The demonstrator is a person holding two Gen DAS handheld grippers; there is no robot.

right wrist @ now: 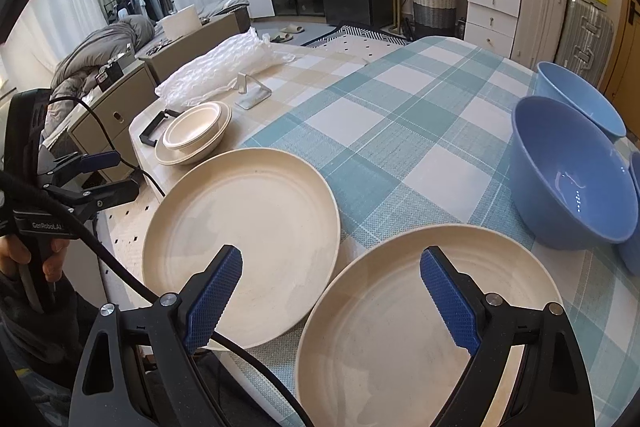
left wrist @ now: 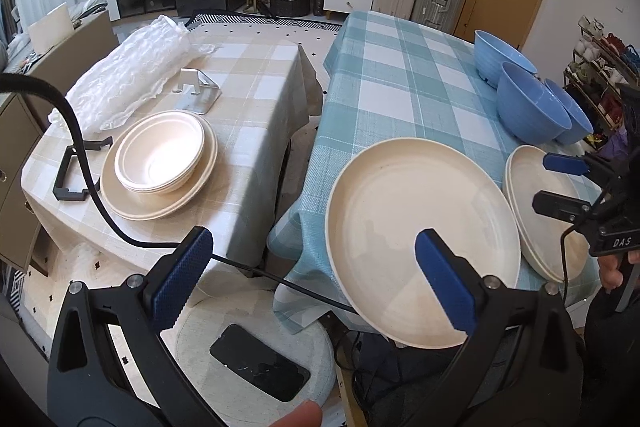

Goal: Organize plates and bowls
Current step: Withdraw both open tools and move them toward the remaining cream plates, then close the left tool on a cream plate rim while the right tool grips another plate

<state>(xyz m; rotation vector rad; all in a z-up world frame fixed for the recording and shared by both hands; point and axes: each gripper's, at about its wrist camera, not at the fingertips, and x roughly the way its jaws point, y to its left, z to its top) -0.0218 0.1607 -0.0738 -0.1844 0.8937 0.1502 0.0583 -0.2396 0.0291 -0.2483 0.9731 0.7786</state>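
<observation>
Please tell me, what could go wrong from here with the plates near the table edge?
The left cream plate sticks out past the edge of the blue checked table; a careless touch might tip it off. The black cable runs just under that plate's rim and could snag it when the left gripper moves.

Two cream plates [right wrist: 248, 227] [right wrist: 404, 327] side by side on blue-checked cloth, blue bowls [right wrist: 572, 179] behind, cream stack [right wrist: 196, 135] apart

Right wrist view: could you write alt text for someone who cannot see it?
An open right gripper hovers over two cream plates, one nearer and one to its left, on a blue checked tablecloth. Blue bowls sit at right; stacked cream dishes wait beyond.
</observation>
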